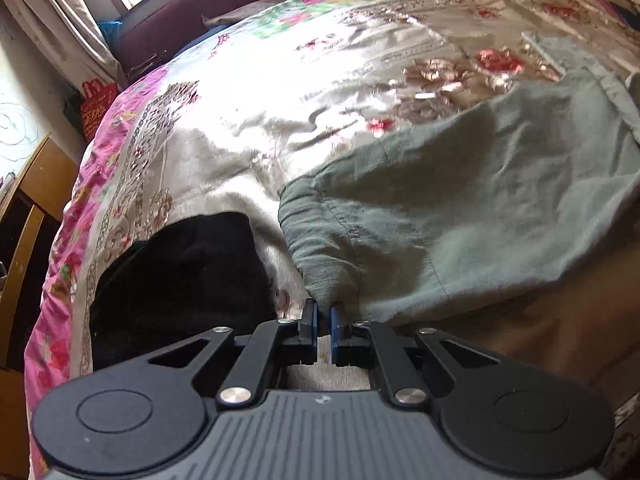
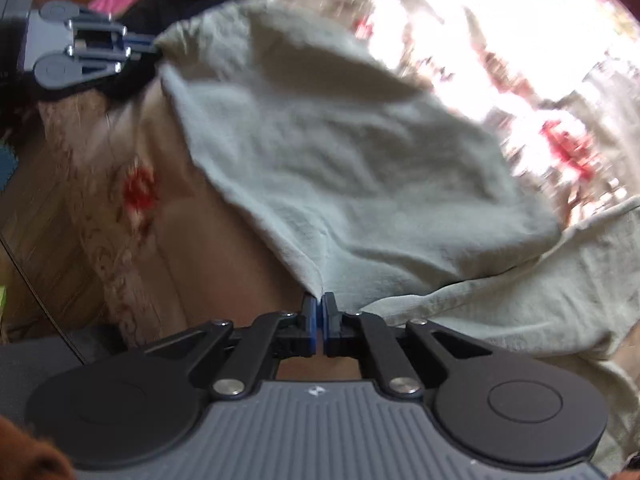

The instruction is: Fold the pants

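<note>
I see a bed under a satin floral bedspread (image 1: 248, 92), pale gold in the middle with a pink flowered border running along its left edge; strong window glare washes out the far middle. Wooden furniture (image 1: 24, 216) stands beyond that left edge, and a curtain (image 1: 68, 20) hangs at the far left corner of the room.

The grey-green pants (image 1: 460, 200) lie across the near right part of the bedspread, crumpled and partly doubled over, the gathered waistband end turned toward the near edge. In my right wrist view a folded upper layer sits on top of a second layer that trails off to the right.

A black garment (image 1: 180, 276) lies on the bedspread just left of the pants, near the near edge (not touching them as far as I can tell).

Left gripper (image 1: 323, 314): jaws drawn close together, blue pads pinching the bunched waistband corner of the pants, which rises straight out of the tips. The right wrist view shows the same gripper at upper left, its tips at the top corner of the cloth.

Right gripper (image 2: 319, 302): jaws pressed nearly together, a pointed corner of the pants' near edge caught between the pads. The cloth fans upward and away from that pinch. This view is motion-blurred, so finer detail is lost.
</note>
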Demonstrator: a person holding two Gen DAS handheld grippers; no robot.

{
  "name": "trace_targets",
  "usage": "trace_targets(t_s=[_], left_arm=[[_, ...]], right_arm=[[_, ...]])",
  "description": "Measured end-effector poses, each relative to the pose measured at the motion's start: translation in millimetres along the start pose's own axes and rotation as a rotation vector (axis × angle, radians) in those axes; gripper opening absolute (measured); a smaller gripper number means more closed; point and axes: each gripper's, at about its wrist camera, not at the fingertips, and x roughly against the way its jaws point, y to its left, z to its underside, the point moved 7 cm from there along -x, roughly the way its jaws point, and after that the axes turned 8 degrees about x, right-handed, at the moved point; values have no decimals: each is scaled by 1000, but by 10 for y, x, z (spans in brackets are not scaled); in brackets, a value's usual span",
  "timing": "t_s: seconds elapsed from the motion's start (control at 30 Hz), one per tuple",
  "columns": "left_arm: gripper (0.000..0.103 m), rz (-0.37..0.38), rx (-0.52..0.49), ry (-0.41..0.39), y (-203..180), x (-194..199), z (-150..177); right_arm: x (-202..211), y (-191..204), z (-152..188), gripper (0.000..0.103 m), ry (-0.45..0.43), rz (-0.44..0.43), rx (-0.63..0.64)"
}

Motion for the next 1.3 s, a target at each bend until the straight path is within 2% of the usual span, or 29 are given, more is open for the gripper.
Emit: trace_targets(t_s=[0.07, 0.13, 0.2, 0.23, 0.4, 0.5, 0.6, 0.67, 0.83, 0.97, 1.07, 1.13, 1.23, 1.3], left_arm=[[23, -7, -8, 62, -77, -235, 176], [24, -36, -43, 86, -135, -357, 276], [28, -53, -58, 83, -134, -339, 298], [28, -55, -49, 88, -106, -307, 297], [29, -101, 13, 78, 38, -49, 182], [29, -125, 4, 49, -74, 102, 21], [29, -70, -21, 14, -466, 205, -225], [29, -9, -29, 10, -882, 223, -380], [29, 150, -15, -7, -2027, 249, -734], [33, 240, -34, -59, -2584, 316, -929], [38, 357, -28, -37, -2789, 245, -970], [38, 369, -66, -47, -2918, 196, -968], [39, 374, -125, -51, -3013, 113, -901], [38, 352, -146, -44, -3024, 39, -856]], right_arm=[[-255, 12, 82, 10, 48, -2, -18], [-321, 23, 95, 10, 53, 9, -15], [-252, 7, 88, 16, 36, 8, -32], [-208, -17, 98, 23, 27, 4, -49], [165, -300, 132, 24, -40, 32, -195], [376, -672, 203, 25, -105, 72, -317], [450, -1265, 328, 27, -165, 154, -444], [417, -1709, 400, 27, -193, 185, -539], [314, -2711, 322, 30, -248, 193, -744], [162, -3145, 134, 36, -275, 178, -875], [-56, -3229, 41, 39, -215, 199, -912], [-208, -3249, 21, 33, -167, 248, -912], [-248, -3296, 81, 5, -156, 303, -919], [-195, -3368, 141, 2, -171, 261, -955]])
